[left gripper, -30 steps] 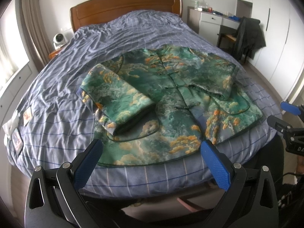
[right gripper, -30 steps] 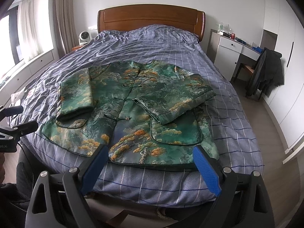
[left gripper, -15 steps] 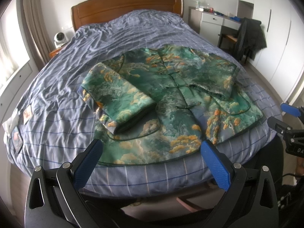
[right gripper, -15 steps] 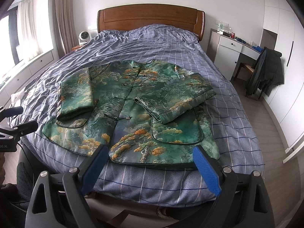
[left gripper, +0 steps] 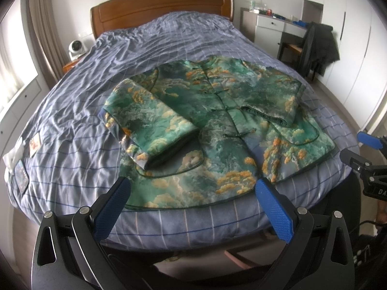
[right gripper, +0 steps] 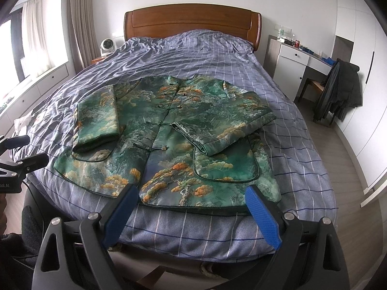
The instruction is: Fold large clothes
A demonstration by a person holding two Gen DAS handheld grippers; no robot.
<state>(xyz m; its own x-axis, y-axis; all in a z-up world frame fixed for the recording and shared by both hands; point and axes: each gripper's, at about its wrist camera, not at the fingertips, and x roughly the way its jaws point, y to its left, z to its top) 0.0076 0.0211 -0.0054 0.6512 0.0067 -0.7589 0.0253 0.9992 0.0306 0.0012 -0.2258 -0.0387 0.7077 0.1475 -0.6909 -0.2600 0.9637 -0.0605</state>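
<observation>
Both sleeves lying folded across jacket [left gripper: 225,130]; body fold remaining. I'm holding left gripper [left gripper: 192,207] and right gripper [right gripper: 191,209] spread, empty, near hem.

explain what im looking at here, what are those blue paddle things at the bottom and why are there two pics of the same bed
There is no robot. A person holds a two-finger gripper in each hand, and each gripper carries a wide-angle camera looking forward along its fingers. The blue paddles are those fingers.

One picture comes from the left gripper, the other from the right gripper, so the same bed shows from two slightly different angles. Each gripper also appears at the edge of the other's picture.

On the checked cover lies a green patterned jacket, front up and fastened, both sleeves folded in over the body. Both grippers are open near the hem, holding nothing.
</observation>
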